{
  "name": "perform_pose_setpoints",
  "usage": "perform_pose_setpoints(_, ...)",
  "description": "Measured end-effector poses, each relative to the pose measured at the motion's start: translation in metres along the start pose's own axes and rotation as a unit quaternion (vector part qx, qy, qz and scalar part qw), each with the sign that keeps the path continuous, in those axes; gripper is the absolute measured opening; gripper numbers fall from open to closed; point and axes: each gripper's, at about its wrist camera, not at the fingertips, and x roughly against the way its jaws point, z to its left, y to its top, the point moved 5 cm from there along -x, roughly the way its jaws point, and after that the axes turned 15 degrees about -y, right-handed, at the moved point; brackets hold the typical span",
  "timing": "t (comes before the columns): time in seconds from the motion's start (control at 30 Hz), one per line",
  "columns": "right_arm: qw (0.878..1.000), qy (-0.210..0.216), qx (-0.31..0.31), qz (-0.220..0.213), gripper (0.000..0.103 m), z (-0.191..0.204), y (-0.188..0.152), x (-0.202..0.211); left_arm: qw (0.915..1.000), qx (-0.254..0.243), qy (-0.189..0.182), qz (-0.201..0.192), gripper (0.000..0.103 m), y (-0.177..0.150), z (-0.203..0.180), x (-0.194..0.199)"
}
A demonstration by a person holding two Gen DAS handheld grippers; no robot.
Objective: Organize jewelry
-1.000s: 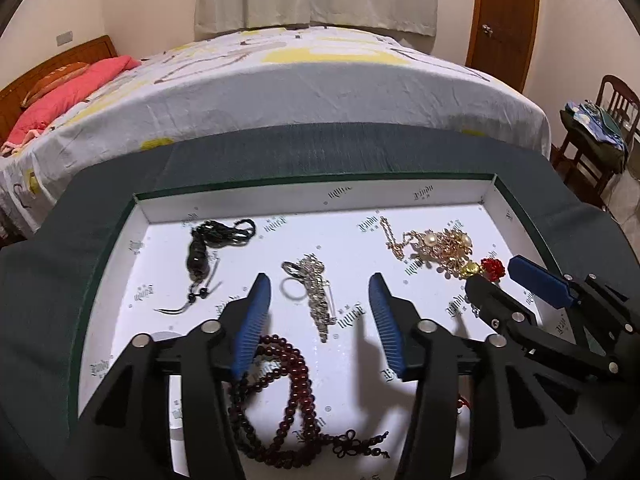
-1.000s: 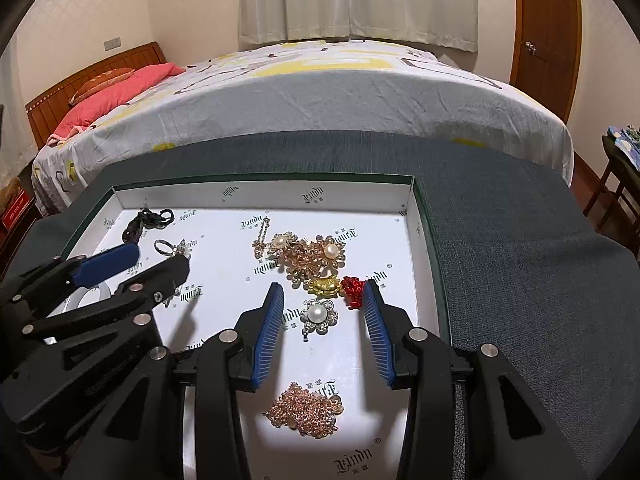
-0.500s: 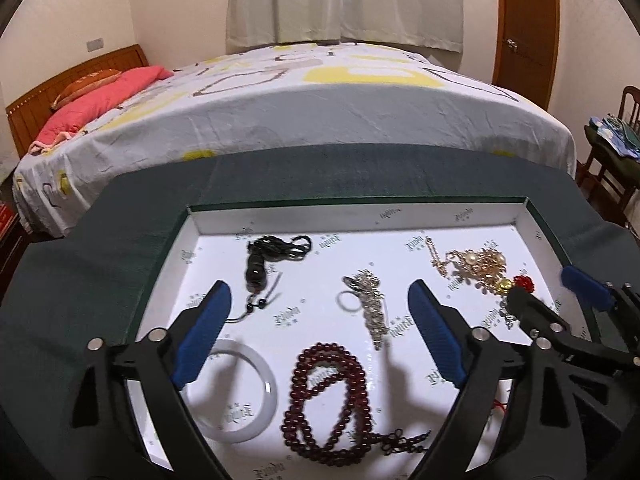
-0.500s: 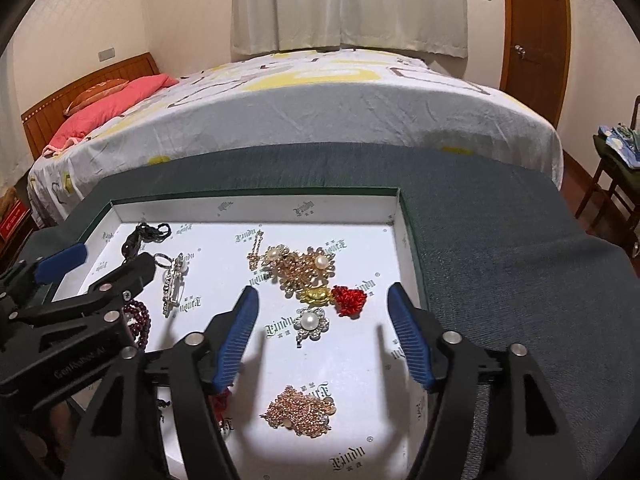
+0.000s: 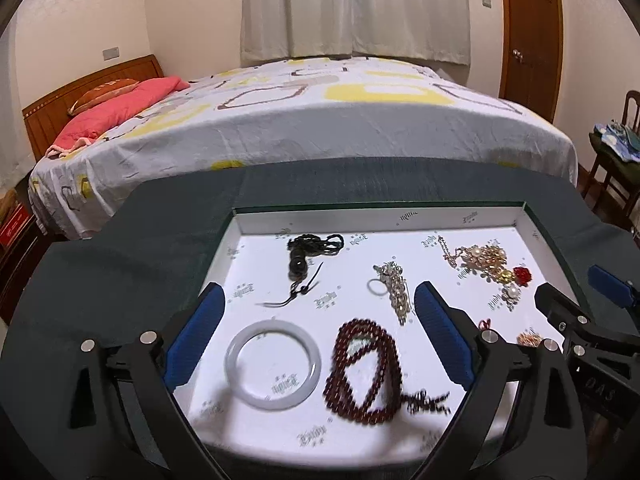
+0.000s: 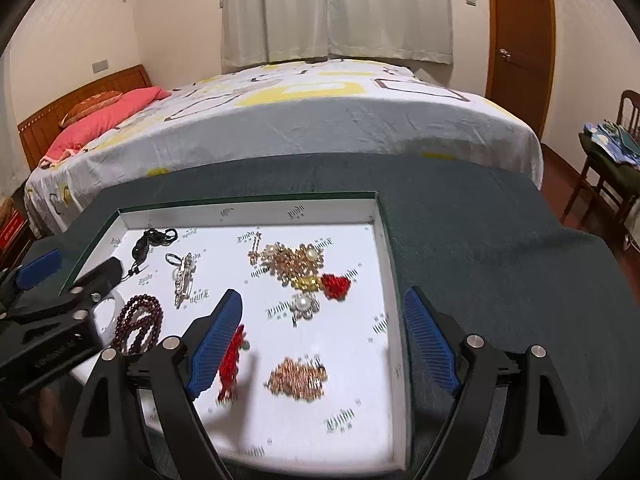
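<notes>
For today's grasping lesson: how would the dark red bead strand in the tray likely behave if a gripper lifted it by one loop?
The bead strand lies in loose loops, so it would probably hang limp and swing. Its round, glossy beads might slip between the fingers. The tasselled tail would likely trail behind.

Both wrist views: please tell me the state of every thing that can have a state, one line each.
Left hand-held gripper: open, holding nothing.
Right hand-held gripper: open, holding nothing.
Shallow white box with green rim: lidless, jewelry lying inside.
White jade-like bangle: lying flat, untouched.
Dark red bead strand: coiled in loops, flat.
Rose-gold chain: bunched in a heap.
Brown wooden door: shut.
White curtains: drawn.
</notes>
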Motion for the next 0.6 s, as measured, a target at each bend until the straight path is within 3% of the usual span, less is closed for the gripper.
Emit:
perform_pose_setpoints(0.23, 1.0, 0.0, -0.007, -0.006, 0.08, -0.011, -0.013, 0.039, 0.9998, 0.013, -0.01, -0.014, 0.094, -0.011, 0.004, 0.05)
perform_pose_setpoints(0.6, 0.999, 0.012, 0.005, -0.042, 0.084, -0.02, -0.035, 0.135, 0.9989, 0.018, -0.001, -0.043, 0.095, -0.034, 0.004, 0.15)
